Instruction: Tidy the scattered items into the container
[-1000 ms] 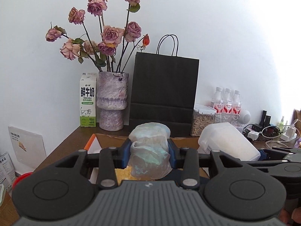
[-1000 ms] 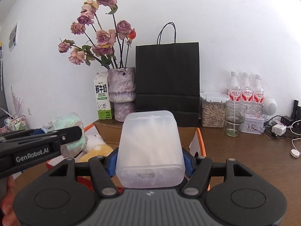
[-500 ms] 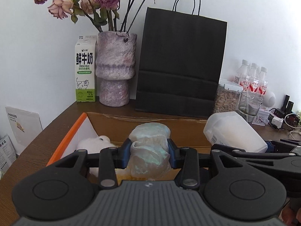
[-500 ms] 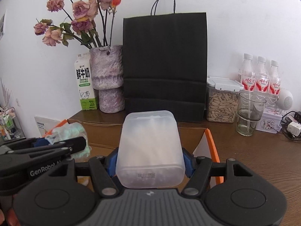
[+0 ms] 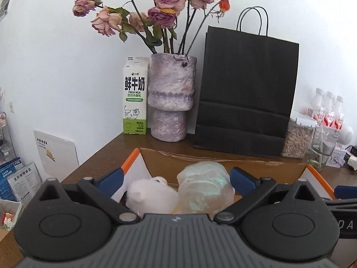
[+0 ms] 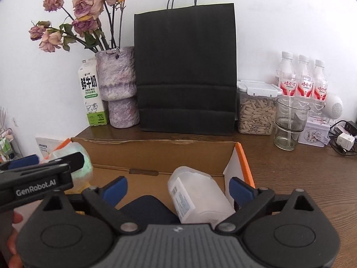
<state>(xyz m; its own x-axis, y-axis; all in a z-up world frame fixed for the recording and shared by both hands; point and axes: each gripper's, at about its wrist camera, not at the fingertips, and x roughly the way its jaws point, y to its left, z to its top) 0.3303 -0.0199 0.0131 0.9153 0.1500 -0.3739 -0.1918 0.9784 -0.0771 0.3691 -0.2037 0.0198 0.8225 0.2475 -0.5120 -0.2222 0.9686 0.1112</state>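
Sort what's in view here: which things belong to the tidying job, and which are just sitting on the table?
Job:
cardboard box
white tub
wrapped bundle
plush toy
dark blue item

Just there:
vase
milk carton
black bag
seed jar
glass
water bottles

Box (image 6: 160, 154): brown card, orange edges, white flaps
Paper bag (image 6: 185, 67): plain black
Vase (image 5: 170, 98): mottled purple and white
Milk carton (image 5: 135, 98): white, green base, black lettering
Wrapped bundle (image 5: 204, 189): translucent, perhaps pale green
Worktop (image 6: 301, 174): dark wood grain
Tongs pads (image 6: 239, 189): blue
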